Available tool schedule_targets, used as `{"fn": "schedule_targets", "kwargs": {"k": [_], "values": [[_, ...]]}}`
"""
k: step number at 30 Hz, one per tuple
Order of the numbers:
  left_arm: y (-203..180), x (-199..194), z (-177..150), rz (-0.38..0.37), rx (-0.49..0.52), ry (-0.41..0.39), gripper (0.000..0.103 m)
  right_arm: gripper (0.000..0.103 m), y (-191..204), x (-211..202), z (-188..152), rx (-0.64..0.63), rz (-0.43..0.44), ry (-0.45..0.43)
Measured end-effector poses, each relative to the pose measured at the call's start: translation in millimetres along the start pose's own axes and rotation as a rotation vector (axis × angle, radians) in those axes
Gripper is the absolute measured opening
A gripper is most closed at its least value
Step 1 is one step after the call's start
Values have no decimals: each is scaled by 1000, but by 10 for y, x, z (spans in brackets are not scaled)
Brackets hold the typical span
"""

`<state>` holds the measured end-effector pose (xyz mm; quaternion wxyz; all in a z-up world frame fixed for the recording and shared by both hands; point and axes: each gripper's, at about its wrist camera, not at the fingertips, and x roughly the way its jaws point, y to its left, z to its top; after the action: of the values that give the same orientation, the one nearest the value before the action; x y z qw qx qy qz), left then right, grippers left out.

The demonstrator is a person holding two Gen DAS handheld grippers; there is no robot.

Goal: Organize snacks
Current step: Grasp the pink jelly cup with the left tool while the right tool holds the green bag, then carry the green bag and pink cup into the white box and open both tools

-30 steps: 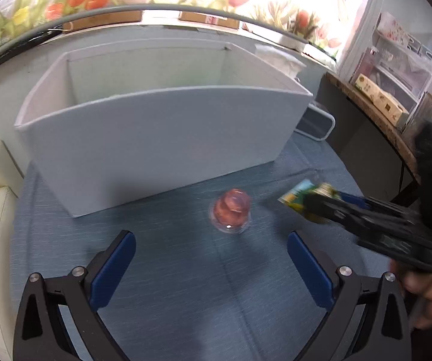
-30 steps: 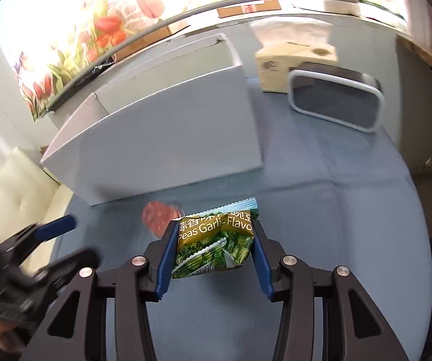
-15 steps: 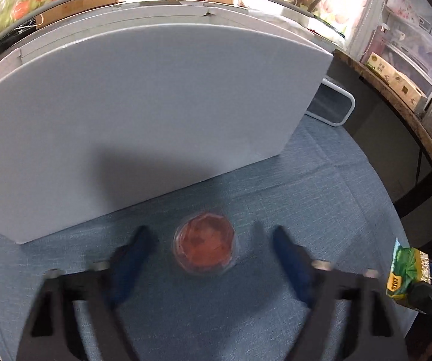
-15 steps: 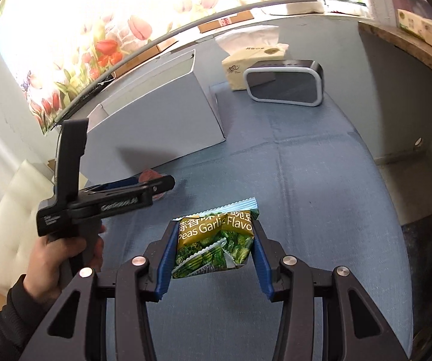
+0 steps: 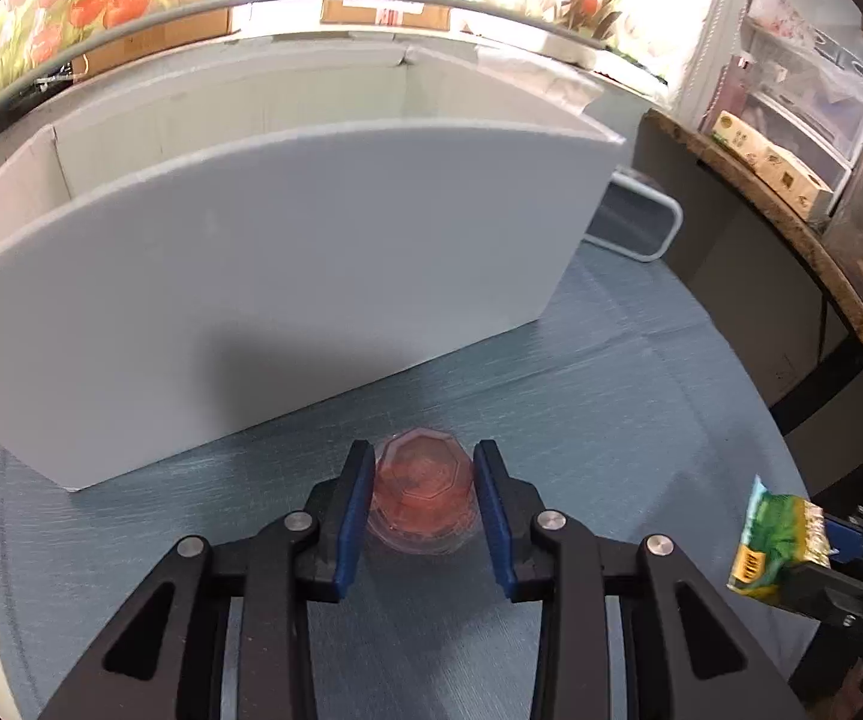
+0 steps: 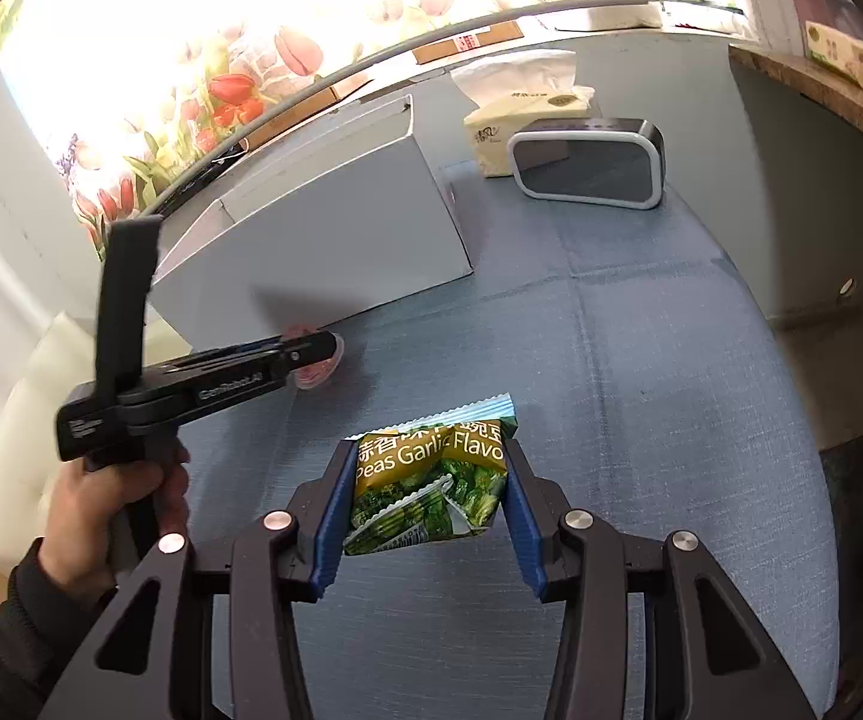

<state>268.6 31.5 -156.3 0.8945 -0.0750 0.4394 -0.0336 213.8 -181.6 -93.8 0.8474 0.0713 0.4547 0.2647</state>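
Observation:
My left gripper [image 5: 422, 483] is shut on a small clear jelly cup [image 5: 422, 489] with red filling, which rests on the blue cloth just in front of the white storage box [image 5: 287, 276]. My right gripper [image 6: 428, 483] is shut on a green garlic pea snack packet [image 6: 431, 480] and holds it above the cloth. The packet also shows at the right edge of the left wrist view [image 5: 776, 537]. In the right wrist view the left gripper [image 6: 317, 354] reaches to the jelly cup [image 6: 320, 372] by the box [image 6: 323, 240].
A blue cloth [image 6: 641, 360] covers the table. A tissue box [image 6: 521, 120] and a dark white-rimmed speaker [image 6: 587, 165] stand behind and to the right of the box. A shelf [image 5: 791, 168] with packages is at the far right. A cream cushion [image 6: 41, 390] lies left.
My left gripper has closed its fingers on the jelly cup. The right gripper has kept the pea packet and drawn back a little from the box.

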Motion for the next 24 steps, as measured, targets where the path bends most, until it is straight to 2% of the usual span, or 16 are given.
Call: {"fn": "schedule_targets", "kwargs": {"k": [7, 12, 20, 24], "values": [[-2, -545, 1, -21, 25, -68, 38, 50, 173, -53, 98, -43, 29, -23], [154, -1024, 174, -42, -8, -144, 38, 50, 428, -121, 330, -132, 47, -71], [526, -1456, 656, -9, -73, -249, 38, 50, 878, 2, 1121, -239, 93, -136], [744, -1359, 937, -10, -111, -245, 38, 50, 1094, 282, 1555, -260, 112, -120]]}}
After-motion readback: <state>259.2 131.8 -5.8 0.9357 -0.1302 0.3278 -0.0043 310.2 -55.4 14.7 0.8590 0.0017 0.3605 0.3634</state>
